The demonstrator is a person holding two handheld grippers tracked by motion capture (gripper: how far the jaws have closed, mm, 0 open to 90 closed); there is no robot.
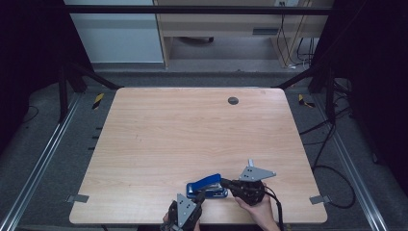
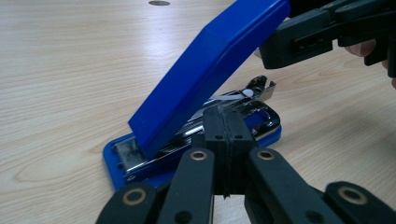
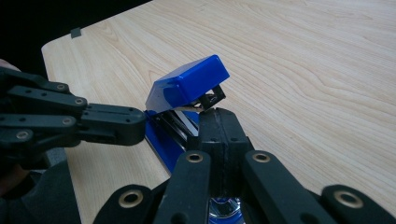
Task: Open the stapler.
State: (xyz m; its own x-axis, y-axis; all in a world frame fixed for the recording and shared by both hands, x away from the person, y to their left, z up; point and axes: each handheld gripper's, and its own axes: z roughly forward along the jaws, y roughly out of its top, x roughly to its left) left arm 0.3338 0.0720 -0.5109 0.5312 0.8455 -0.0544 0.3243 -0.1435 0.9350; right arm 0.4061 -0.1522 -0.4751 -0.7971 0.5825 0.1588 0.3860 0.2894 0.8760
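Near the front edge of the table [image 1: 144,125], just right of its middle, you are working on a blue stapler [image 1: 207,186] with both grippers. Its base is lying flat on the wood, and its blue top [image 2: 210,70] is standing tilted up on the hinge, so the metal staple rail [image 2: 243,100] underneath is showing.

Your left gripper [image 1: 201,195] is coming in from the bottom edge. Its jaws are pressed fully together, pad against pad, with nothing between them. In the left gripper view their tips [image 2: 224,123] are sitting right at the stapler's near side, against the rail; whether they are truly touching it is hard to tell.

Your right gripper [image 1: 225,183] is reaching in from the right, held in your hand [image 1: 257,204]. Its jaws are also closed tight on nothing. In the left gripper view they are sitting at the raised end of the top [image 2: 299,42]. In the right gripper view their tips [image 3: 218,122] are sitting under the lifted end of the top [image 3: 187,88], close to the rail.

A small dark disc [image 1: 233,100] is lying well apart, near the far edge.
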